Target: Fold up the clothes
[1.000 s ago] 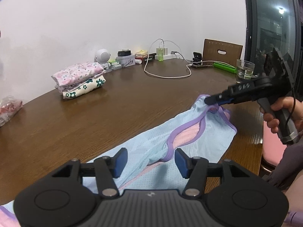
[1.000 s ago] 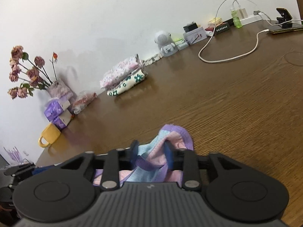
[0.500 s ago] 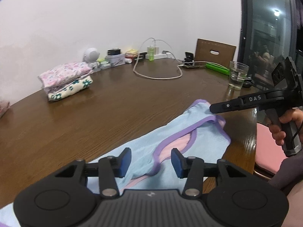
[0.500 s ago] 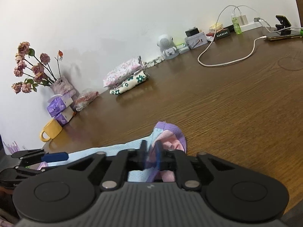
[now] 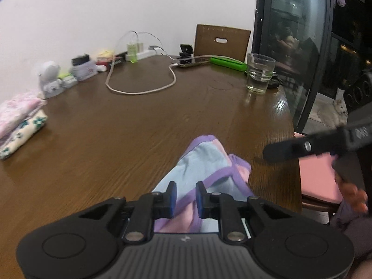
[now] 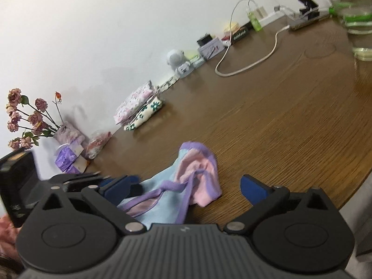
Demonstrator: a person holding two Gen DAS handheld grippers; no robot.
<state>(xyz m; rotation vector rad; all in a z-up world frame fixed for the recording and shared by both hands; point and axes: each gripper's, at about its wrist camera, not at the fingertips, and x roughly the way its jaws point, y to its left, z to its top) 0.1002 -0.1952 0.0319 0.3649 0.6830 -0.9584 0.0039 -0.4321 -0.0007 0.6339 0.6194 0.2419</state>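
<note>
- garment (image 5: 204,162): small light-blue and pink piece with purple trim, lying bunched on the wooden table (image 5: 116,139) near its front edge, close to the person.
- judged thin, soft and very light; no stiffness, so it will sag and crumple wherever it isn't supported. mesh-like knit, probably not slippery between rubbery pads.
- left gripper (image 5: 185,196): jaws closing, narrow gap left, cloth and purple trim lying between the blue pads; can't confirm the pads are pressing on it yet.
- right gripper (image 6: 186,189): jaws opening, spread wide; the bunched end of the garment lies on the table between the pads, touching neither as far as i can see.
- right gripper also shows in the left wrist view as a dark arm at the right (image 5: 302,147), clear of the cloth.
- best hold, as a judgement: pinch the purple binding at a corner or hem. it's thicker and should give a cleaner fold line than mid-panel fabric.
- risk: a single-layer pinch may drag the whole piece across the table.
- folded stack (image 6: 139,107) of floral clothes sits well apart near the wall.
</note>
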